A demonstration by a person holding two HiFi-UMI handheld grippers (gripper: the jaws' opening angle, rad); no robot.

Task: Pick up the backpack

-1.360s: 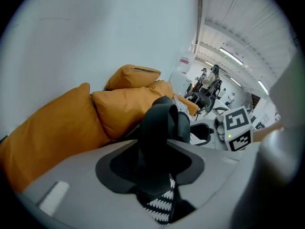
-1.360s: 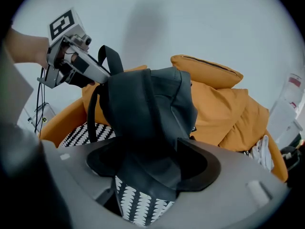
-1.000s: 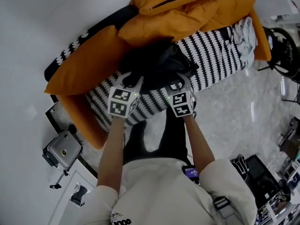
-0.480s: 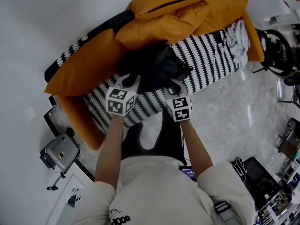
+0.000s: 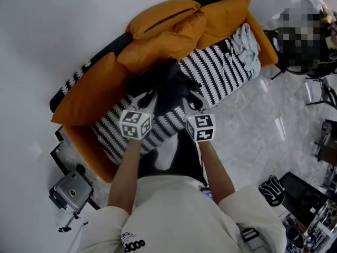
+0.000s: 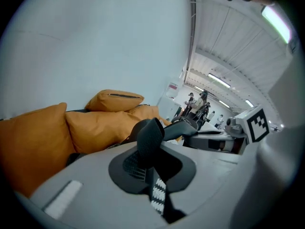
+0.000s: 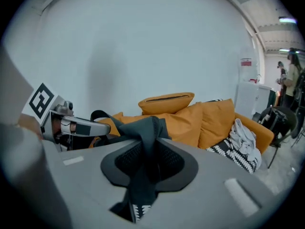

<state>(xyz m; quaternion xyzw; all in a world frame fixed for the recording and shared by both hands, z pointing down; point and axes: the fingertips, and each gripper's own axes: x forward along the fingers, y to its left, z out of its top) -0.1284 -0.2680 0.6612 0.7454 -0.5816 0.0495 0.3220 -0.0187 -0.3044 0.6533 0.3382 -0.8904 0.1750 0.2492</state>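
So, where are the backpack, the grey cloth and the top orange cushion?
backpack (image 5: pixel 168 80), head view, black middle
grey cloth (image 5: pixel 246 44), head view, crumpled middle
top orange cushion (image 5: pixel 163 11), head view, near zip

Black backpack (image 5: pixel 164 82), orange cushions (image 5: pixel 158 21) (seat (image 5: pixel 218 74) striped black and white)

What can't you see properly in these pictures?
Backpack, head view: a dark lump, its near side behind the left gripper and right gripper.
Gripper views: only the clamped strap shows, in each; the right jaws have just been closing on theirs. Gripper bodies hide the rest.
Head view, top right: a mosaic patch covers someone.
People, left gripper view: too small.
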